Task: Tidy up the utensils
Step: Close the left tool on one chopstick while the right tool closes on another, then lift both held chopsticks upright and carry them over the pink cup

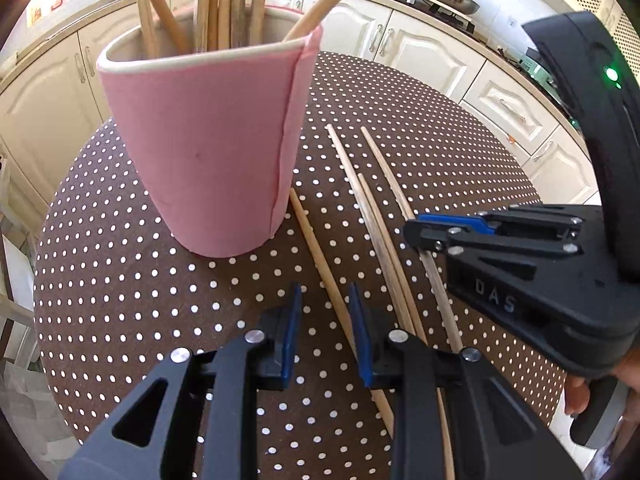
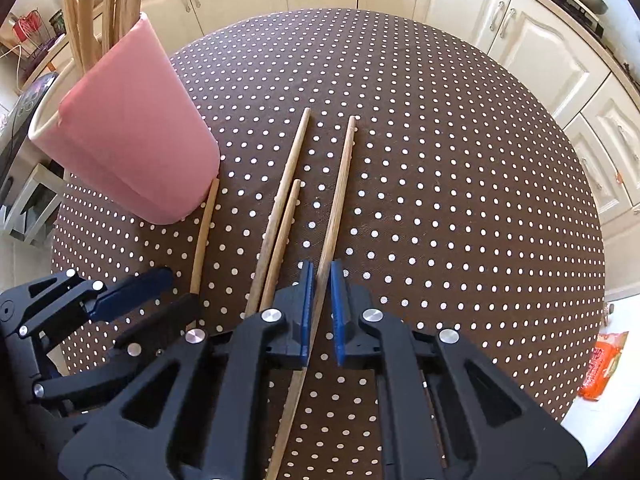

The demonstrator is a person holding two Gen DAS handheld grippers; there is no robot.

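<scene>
Chopsticks run hidden beneath both grippers' black bodies.

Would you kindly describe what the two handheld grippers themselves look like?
Both grippers are matte black plastic with triangular cut-outs in their linkage arms and round silver bolt heads at the joints. Each ends in two flat fingers faced with blue pads. The left gripper shows this close up. The right gripper carries raised "DAS" lettering on its body, a curved black housing with a green light, and a black handle.

Both grippers tilt steeply down — left gripper fingers parted and empty, right gripper fingers nearly together.
</scene>
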